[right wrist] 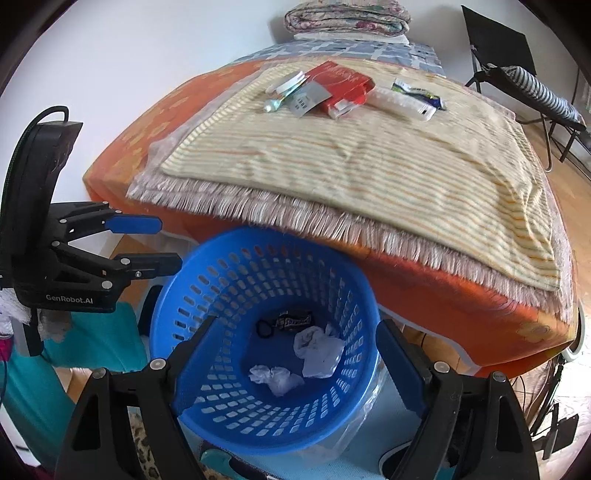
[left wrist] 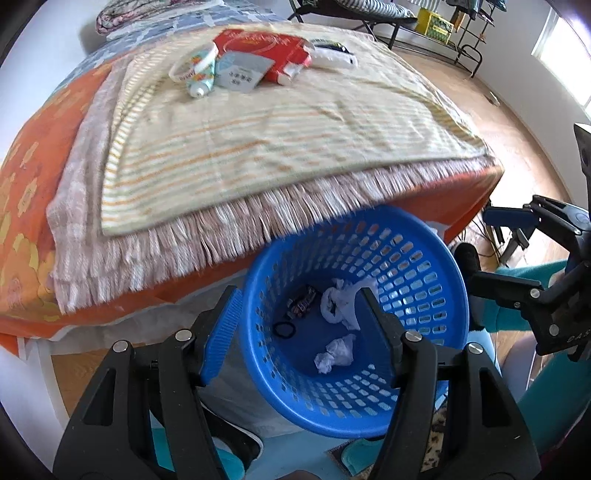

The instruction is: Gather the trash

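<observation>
A blue perforated basket (left wrist: pixel 436 266) (right wrist: pixel 207 280) stands below the bed's front edge. It holds crumpled white tissues (left wrist: pixel 336 356) (right wrist: pixel 317 350), a dark candy wrapper (left wrist: pixel 303 301) (right wrist: pixel 293 320) and a black hair tie (left wrist: pixel 284 328) (right wrist: pixel 263 328). My left gripper (left wrist: pixel 299 321) (right wrist: pixel 166 243) is open and empty above the basket. My right gripper (right wrist: pixel 295 349) (left wrist: pixel 476 247) is open and empty over the basket too. On the striped cloth (left wrist: pixel 258 147) (right wrist: pixel 369 162) lie a red packet (left wrist: pixel 266 48) (right wrist: pixel 340 85), a tube (left wrist: pixel 201 74) (right wrist: pixel 280 99), a grey card (left wrist: pixel 240 70) (right wrist: pixel 308 98) and a white wrapper (left wrist: pixel 332 53) (right wrist: pixel 410 98).
The bed has an orange flowered sheet (left wrist: pixel 26 206) (right wrist: pixel 155 122) and a fringed blanket (left wrist: pixel 184 251) (right wrist: pixel 332 221). A folded quilt (right wrist: pixel 347 18) lies at the head. A folding chair (right wrist: pixel 517 74) and a rack (left wrist: pixel 443 33) stand on the wooden floor to the right.
</observation>
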### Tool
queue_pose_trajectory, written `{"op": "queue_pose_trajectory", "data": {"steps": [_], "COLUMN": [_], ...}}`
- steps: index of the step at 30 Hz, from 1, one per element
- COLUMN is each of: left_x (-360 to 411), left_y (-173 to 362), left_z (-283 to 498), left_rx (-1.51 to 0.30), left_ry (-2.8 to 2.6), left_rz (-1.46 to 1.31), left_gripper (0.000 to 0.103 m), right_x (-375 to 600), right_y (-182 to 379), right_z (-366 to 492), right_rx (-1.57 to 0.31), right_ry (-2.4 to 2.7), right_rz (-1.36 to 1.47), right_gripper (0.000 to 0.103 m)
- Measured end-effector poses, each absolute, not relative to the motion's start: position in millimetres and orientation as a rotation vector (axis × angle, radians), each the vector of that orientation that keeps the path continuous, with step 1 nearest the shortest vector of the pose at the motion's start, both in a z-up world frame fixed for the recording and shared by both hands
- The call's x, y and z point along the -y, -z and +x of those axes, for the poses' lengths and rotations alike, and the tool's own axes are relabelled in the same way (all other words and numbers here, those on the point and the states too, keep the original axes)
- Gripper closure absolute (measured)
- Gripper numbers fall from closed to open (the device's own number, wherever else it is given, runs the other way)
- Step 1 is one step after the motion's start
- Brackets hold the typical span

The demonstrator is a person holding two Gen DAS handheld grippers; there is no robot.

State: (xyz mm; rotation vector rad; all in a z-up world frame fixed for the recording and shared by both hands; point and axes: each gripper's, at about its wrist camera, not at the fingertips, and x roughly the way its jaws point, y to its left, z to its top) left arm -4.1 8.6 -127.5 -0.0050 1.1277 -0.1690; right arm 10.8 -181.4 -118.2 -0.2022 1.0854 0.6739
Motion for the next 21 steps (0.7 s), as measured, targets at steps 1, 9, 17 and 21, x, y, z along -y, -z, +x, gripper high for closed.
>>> {"op": "queue_pose_trajectory", "data": {"steps": [1,9,17,21], "left_x": [-10.3,-24.5,-36.8,-44.1], "left_y": [124.6,104.6,86.8,80.8], "left_z": [-1.3,24.1,56.2,75.8], "left_rx": [-1.122,-1.093,-1.069,-1.061], "left_ry": [0.166,0.136,0.107,0.091], "left_rz": [-0.007,-0.056,-0.073,-0.085], "left_gripper": [0.037,0.037,0.037,0.037], "right_x": [181.7,182.9,182.9,187.4], "right_y": [115.4,98.0,69.9,55.7], "right_z": [13.2,35.3,65.3,87.7], "right_rx": [-1.079,-1.056,-0.972,-0.914], "right_ry": [-0.671,-0.657,-0.655,-0.637], "right_rz": [-0.199,-0.164,-0.2,-0.182], "right_gripper": [0.016,0.016,0.016,0.016]}}
